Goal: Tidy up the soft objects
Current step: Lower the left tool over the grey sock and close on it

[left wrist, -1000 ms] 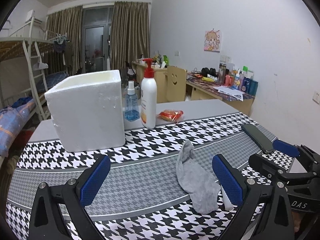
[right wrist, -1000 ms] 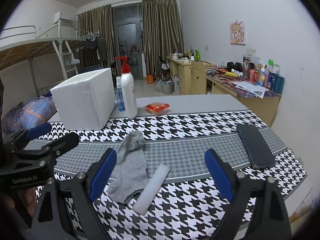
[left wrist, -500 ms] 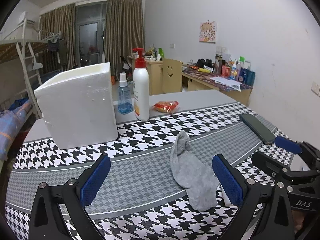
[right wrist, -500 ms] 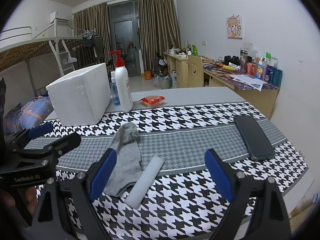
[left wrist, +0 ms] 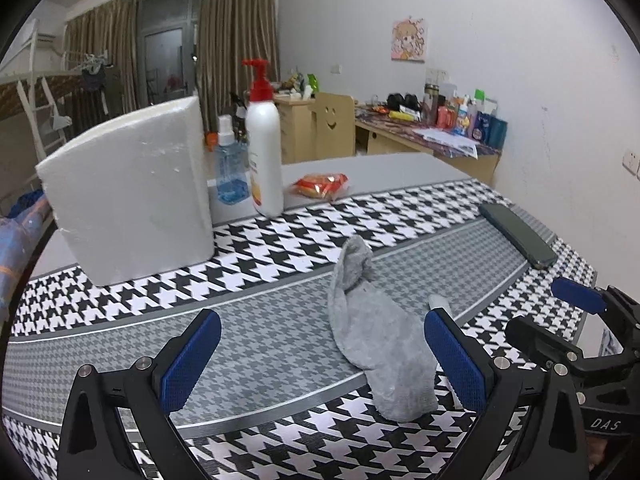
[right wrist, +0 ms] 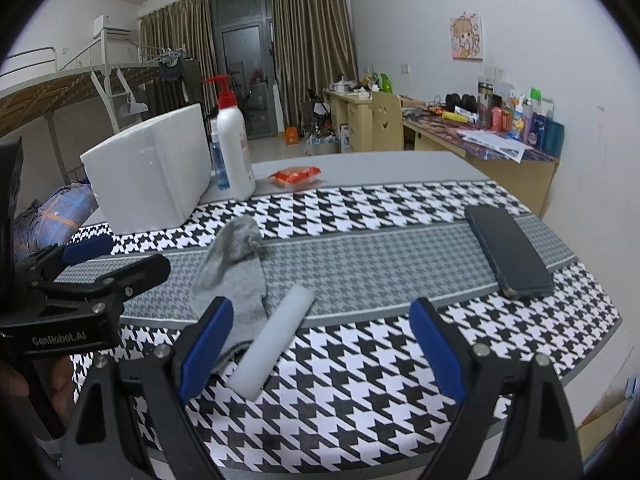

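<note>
While both the left gripper (left wrist: 322,354) and right gripper (right wrist: 322,346) gape empty, the grey sock (left wrist: 372,332) lies near the styrofoam box (left wrist: 128,196), touching a white foam roll (right wrist: 274,344); a careless pinch could snag both.

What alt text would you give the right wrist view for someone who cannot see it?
The open right gripper hovers over a houndstooth tablecloth, with a white foam cylinder and a grey sock lying just ahead of its left finger. A white foam box, a pump bottle and a dark phone sit farther off.
</note>
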The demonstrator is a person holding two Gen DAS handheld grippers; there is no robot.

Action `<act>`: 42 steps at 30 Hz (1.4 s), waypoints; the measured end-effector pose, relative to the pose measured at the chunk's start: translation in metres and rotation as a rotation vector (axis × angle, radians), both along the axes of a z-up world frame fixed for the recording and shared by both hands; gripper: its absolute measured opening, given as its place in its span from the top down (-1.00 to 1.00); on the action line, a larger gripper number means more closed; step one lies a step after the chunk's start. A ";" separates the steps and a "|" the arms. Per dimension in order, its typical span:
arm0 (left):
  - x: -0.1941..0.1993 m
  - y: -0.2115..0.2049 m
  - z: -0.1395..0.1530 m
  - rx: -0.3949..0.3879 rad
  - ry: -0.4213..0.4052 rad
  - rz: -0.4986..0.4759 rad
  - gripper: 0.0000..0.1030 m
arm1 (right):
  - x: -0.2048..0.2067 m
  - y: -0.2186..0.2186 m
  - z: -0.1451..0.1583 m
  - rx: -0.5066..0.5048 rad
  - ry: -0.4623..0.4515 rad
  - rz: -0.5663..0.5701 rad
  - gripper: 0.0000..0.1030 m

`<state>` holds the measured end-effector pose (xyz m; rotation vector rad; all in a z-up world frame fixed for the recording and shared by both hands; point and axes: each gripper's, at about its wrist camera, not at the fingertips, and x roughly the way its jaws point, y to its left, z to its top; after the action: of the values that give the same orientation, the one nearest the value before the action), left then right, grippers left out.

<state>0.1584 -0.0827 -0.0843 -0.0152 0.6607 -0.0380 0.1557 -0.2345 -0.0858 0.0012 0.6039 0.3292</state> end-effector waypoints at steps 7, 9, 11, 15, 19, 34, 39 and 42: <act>0.011 -0.008 -0.012 -0.005 0.065 -0.032 -0.98 | 0.004 -0.004 -0.009 0.001 0.031 0.005 -0.79; 0.013 -0.010 -0.014 -0.011 0.074 -0.042 -0.98 | 0.003 -0.005 -0.009 -0.001 0.029 0.008 -0.79; 0.015 -0.014 -0.017 -0.010 0.085 -0.051 -0.98 | 0.004 -0.006 -0.010 -0.001 0.032 0.011 -0.79; 0.020 -0.015 -0.021 -0.011 0.099 -0.044 -0.98 | 0.005 -0.006 -0.012 0.003 0.041 0.018 -0.79; 0.025 -0.013 -0.025 -0.026 0.127 -0.046 -0.96 | 0.006 -0.008 -0.015 0.000 0.053 0.022 -0.79; 0.043 -0.024 -0.039 -0.035 0.192 -0.056 -0.62 | 0.003 -0.007 -0.023 0.019 0.070 0.064 -0.79; 0.052 -0.024 -0.047 -0.066 0.238 -0.060 -0.30 | 0.007 -0.005 -0.027 0.021 0.077 0.078 -0.79; 0.054 -0.028 -0.049 -0.040 0.235 -0.054 -0.21 | 0.009 -0.005 -0.030 0.032 0.088 0.090 -0.79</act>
<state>0.2122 -0.1110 -0.1328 -0.0413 0.8954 -0.1024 0.1651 -0.2399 -0.1158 0.0197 0.6871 0.4278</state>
